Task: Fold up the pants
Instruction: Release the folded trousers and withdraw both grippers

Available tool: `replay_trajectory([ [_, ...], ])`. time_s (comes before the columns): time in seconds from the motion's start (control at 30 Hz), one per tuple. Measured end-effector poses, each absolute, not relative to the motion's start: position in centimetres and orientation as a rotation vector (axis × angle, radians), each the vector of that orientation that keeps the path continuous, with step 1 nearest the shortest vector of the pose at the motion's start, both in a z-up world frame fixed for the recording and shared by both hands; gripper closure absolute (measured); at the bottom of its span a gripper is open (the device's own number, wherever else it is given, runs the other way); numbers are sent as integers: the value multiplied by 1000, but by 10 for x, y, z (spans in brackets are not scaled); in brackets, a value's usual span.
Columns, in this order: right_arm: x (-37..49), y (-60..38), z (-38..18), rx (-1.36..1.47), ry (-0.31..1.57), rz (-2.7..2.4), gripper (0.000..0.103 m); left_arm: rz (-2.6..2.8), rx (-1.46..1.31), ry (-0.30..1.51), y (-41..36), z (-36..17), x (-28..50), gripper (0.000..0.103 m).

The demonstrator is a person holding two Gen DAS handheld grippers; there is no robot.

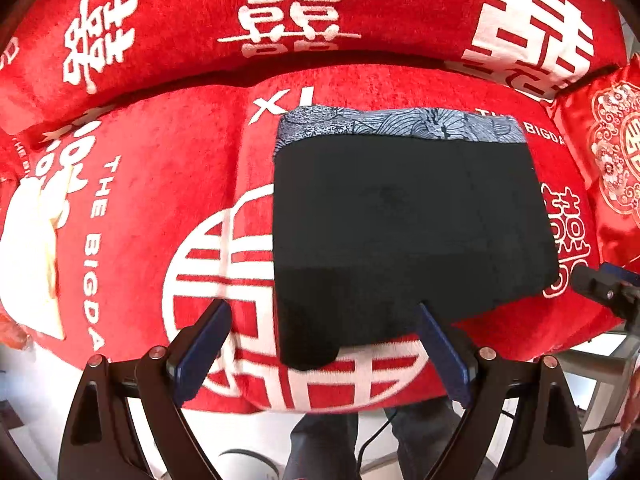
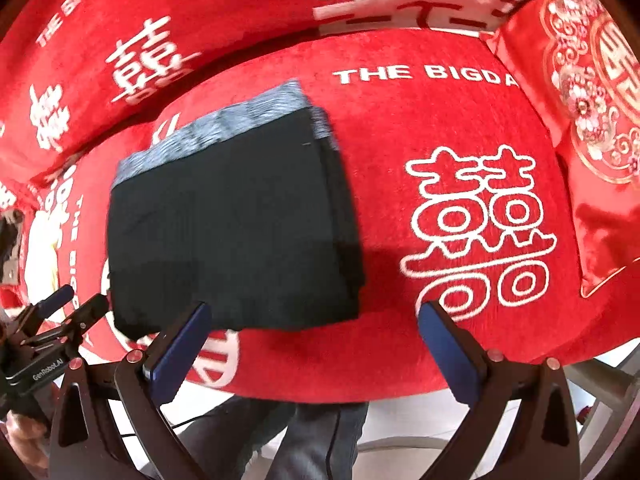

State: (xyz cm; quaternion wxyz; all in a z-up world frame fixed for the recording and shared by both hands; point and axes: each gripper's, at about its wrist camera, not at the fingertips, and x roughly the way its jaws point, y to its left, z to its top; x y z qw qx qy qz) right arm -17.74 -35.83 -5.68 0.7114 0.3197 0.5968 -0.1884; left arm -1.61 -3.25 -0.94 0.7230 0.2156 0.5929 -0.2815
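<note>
The pants point(image 1: 408, 236), black with a grey patterned waistband at the top, lie folded into a thick squarish stack in the centre of the left view, on a red plush sofa seat point(image 1: 160, 184) printed with white characters. Both the left gripper point(image 1: 324, 344) and right gripper point(image 2: 316, 340) hover at the near edge, fingers spread wide and empty, so the fold looks finished.

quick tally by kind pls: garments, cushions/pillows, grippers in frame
Folded black pants with grey patterned waistband: 1
Red sofa cushions with white lettering, seat and back: 2
Red embroidered pillow: 1
Grippers, left gripper and right gripper, both open and holding nothing: 2
Total: 6
</note>
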Motion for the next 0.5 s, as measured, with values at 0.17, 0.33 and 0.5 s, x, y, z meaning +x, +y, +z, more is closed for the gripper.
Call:
replay_trajectory([
  [0.17, -172, -334, -32, 680, 1317, -386, 0, -603, 475, 1307, -29, 13, -28, 10],
  [0.33, -170, -322, -14, 672, 1309, -380, 0, -564, 485, 1306, -24, 27, -34, 10],
  [0.5, -170, -316, -1, 635, 1319, -397, 0, -550, 478, 1302, -20, 39, -39, 10],
])
